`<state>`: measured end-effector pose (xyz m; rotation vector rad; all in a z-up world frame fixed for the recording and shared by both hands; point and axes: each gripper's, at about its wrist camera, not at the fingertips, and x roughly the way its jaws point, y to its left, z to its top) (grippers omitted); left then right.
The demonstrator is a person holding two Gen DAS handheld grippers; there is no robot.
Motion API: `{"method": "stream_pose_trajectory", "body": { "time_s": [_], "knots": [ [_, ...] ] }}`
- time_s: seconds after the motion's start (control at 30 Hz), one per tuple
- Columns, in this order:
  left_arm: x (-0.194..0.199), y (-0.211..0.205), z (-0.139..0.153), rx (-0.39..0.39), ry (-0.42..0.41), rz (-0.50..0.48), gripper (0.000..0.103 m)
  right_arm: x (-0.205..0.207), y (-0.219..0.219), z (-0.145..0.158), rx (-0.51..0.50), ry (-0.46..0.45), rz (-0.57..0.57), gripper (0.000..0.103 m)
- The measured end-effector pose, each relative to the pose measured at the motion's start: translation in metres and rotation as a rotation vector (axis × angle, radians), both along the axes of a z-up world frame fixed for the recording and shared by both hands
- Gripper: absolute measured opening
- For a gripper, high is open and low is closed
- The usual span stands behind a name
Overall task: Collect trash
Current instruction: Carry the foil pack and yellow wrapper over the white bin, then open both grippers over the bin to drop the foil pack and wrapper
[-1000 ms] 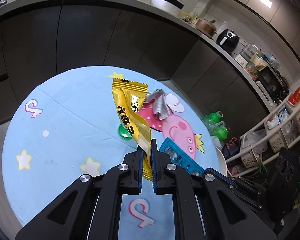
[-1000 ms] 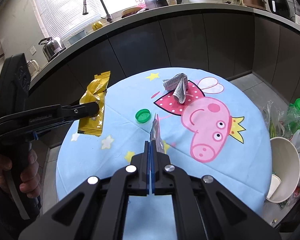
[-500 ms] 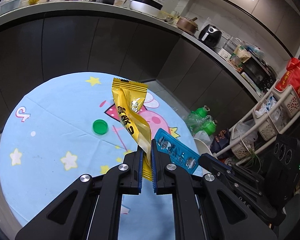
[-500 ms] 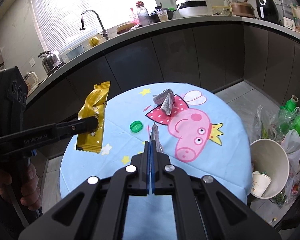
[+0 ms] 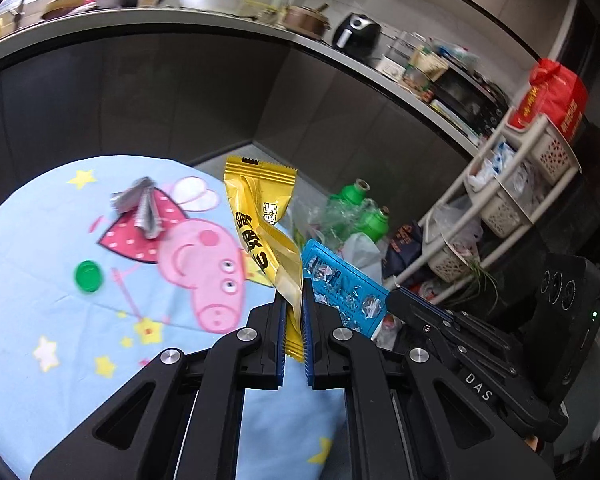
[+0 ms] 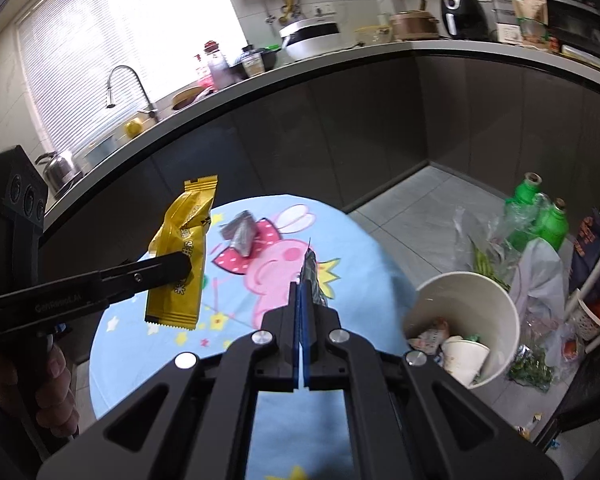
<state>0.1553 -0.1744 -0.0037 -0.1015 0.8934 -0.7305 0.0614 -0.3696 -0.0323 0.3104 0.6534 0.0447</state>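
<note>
**A:** Hanging clear of the tabletop, the yellow snack wrapper [image 5: 262, 224] stands up through the middle of the left wrist view, its lower end pinched between the clenched fingers of the left gripper [image 5: 293, 322]. What's beside it?

**B:** Just right of it, the blue blister pack [image 5: 340, 288], clamped edge-on in the right gripper [image 6: 304, 300], whose fingers are pressed together on it. In the right wrist view the pack shows only as a thin sliver at frame center.

**A:** And on the table?

**B:** The round table with the blue Peppa Pig cloth [image 5: 40, 280] fills the lower left of the left view. A crumpled silver foil wrapper [image 5: 142, 210] lies on the cartoon's red dress, upper left of center. A green bottle cap [image 5: 87, 277] sits lower left of that, well apart from both grippers.

**A:** Anything between the held trash and the bin?

**B:** In the right view the white trash bucket [image 6: 496, 304] stands on the floor at lower right, beside the table's edge, with a paper cup [image 6: 464, 354] and scraps inside. The blister pack is left of its rim, over the cloth. The yellow wrapper is at center left of that frame, farther from the bucket, with the right gripper between.

**A:** Behind the bucket?

**B:** Green plastic bottles [image 6: 534, 216] and loose plastic bags on the floor, upper right of it. A white basket rack [image 5: 512, 184] stands at the right of the left view, before dark cabinets under a curved counter [image 6: 340, 64].
</note>
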Motion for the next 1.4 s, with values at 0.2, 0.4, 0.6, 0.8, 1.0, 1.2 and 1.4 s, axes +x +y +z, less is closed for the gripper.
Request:
{"method": "stream_pose_trajectory", "body": {
  "time_s": [0.2, 0.4, 0.6, 0.8, 1.0, 1.2, 1.4],
  "knots": [
    [0.003, -0.067, -0.009, 0.015, 0.022, -0.113, 0.006, -0.017, -0.051, -0.011, 0.015, 0.012, -0.107, 0.002],
    [0.007, -0.125, -0.023, 0.027, 0.051, -0.205, 0.006, -0.029, -0.097, -0.031, 0.036, 0.041, -0.197, 0.002],
    [0.018, -0.17, -0.046, 0.082, 0.077, -0.245, 0.007, -0.023, -0.127, -0.064, 0.074, 0.094, -0.245, 0.002],
    [0.029, -0.193, -0.073, 0.119, 0.101, -0.273, 0.007, -0.006, -0.145, -0.098, 0.102, 0.153, -0.264, 0.002],
    [0.037, -0.207, -0.095, 0.151, 0.099, -0.277, 0.011, 0.008, -0.154, -0.127, 0.113, 0.187, -0.269, 0.003],
    [0.04, -0.213, -0.101, 0.169, 0.063, -0.231, 0.065, 0.018, -0.156, -0.148, 0.057, 0.218, -0.27, 0.023],
    [0.041, -0.2, -0.089, 0.133, 0.007, -0.146, 0.094, 0.009, -0.154, -0.146, -0.01, 0.178, -0.286, 0.076]
  ]
}}
